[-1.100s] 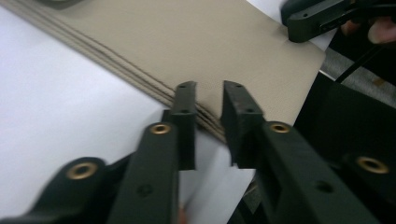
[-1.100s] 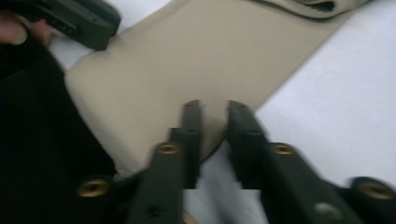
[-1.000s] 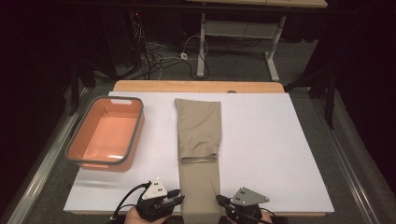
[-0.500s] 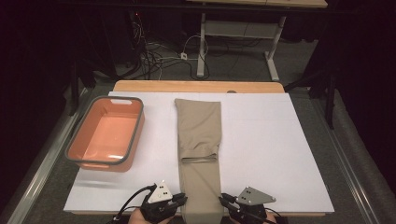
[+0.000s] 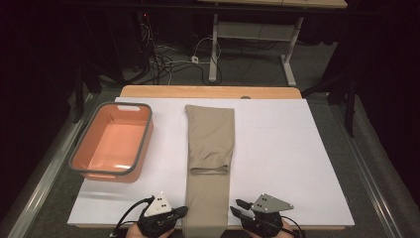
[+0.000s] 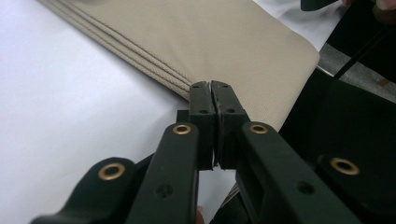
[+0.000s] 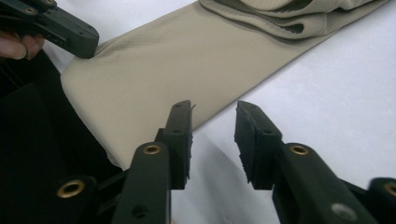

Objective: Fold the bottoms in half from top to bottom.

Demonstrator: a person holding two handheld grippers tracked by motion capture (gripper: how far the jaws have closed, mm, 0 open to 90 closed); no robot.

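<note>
**Two hand-held grippers at the near end of the folded tan cloth**

Left hand-held gripper [image 6: 212, 91] first: its jaws are pressed together, no gap between them, tips sitting right at the stitched edge of the tan cloth [image 6: 224, 42]. Whether any fabric is actually pinched between them, I cannot tell from here. From above, the left hand-held gripper [image 5: 181, 211] lies at the near edge of the counter, its tip touching the cloth's left side, cable looping away to the left.

Over to the right hand-held gripper [image 7: 214, 126]: jaws spread wide, nothing between them. One jaw hovers over the cloth's edge [image 7: 154, 79], the other over the bare white sheet. In the high view the right hand-held gripper [image 5: 238, 208] sits just beside the cloth's right side, grey plate on top. Across the cloth, in the right gripper view, the other hand-held gripper and a fingertip show at the far corner.

The tan cloth [image 5: 210, 148] itself is a long narrow strip down the middle of the white sheet [image 5: 292, 158], running from the far side to the near edge. Its far half carries a second layer folded over, ending in a hem about halfway down.

Left of the cloth, well apart from it, stands an orange bin [image 5: 113, 141] with a grey rim. The wooden counter [image 5: 208, 91] shows beyond the sheet's far edge.
</note>
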